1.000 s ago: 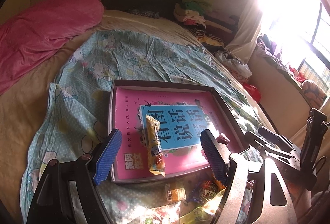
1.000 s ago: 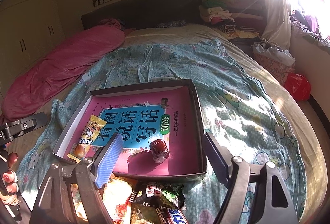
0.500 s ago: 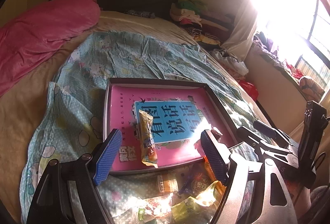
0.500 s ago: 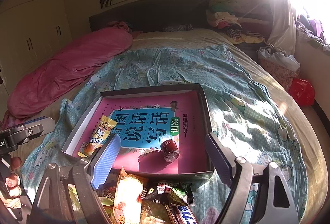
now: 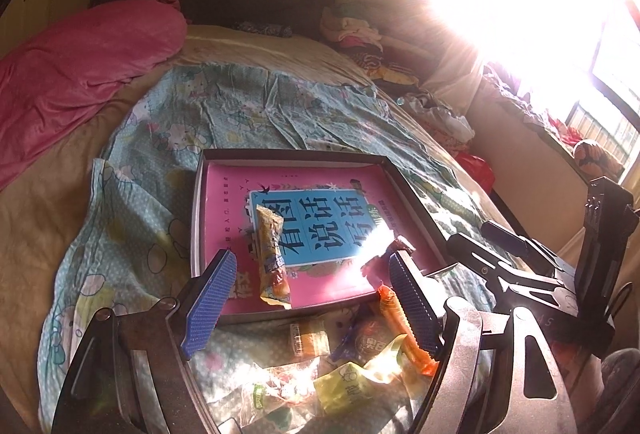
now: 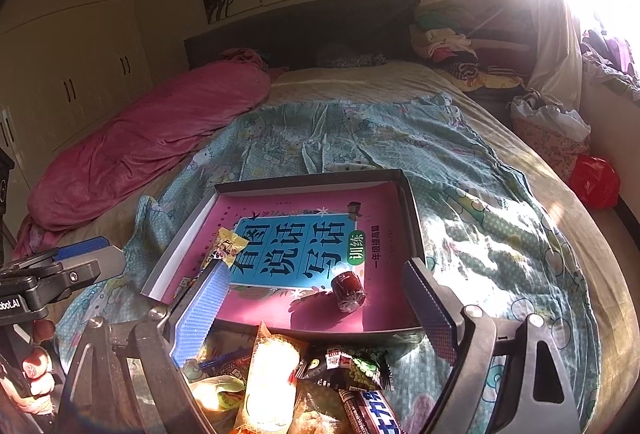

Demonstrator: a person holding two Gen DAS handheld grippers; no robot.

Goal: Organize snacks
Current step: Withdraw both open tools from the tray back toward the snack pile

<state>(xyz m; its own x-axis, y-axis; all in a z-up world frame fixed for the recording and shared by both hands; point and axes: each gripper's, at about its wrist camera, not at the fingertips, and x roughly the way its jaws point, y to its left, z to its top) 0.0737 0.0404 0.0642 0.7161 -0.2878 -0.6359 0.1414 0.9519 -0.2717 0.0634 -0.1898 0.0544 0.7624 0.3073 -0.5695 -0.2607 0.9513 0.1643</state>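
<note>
A shallow dark box [image 5: 294,154] [image 6: 412,210] lined with a pink and blue book cover lies on the bed. In it lie a long yellow snack packet [image 5: 272,254] [image 6: 226,248] and a small dark red wrapped snack [image 6: 347,286] [image 5: 396,246]. A pile of loose snacks [image 5: 340,362] [image 6: 304,374] lies on the sheet in front of the box. My left gripper [image 5: 310,298] is open and empty above the box's near edge. My right gripper [image 6: 316,306] is open and empty over the pile and the box's near edge.
The box sits on a light blue cartoon-print sheet [image 5: 240,114] [image 6: 480,218]. A pink quilt [image 5: 72,66] [image 6: 152,138] lies at the left. Clothes [image 6: 448,46] are heaped at the headboard's right. A red bag [image 6: 594,182] sits beside the bed. Window glare fills the upper right.
Both grippers have drawn back and lifted away from the box, so more of the snack pile shows below them. Both stayed open. The snacks have not moved.
</note>
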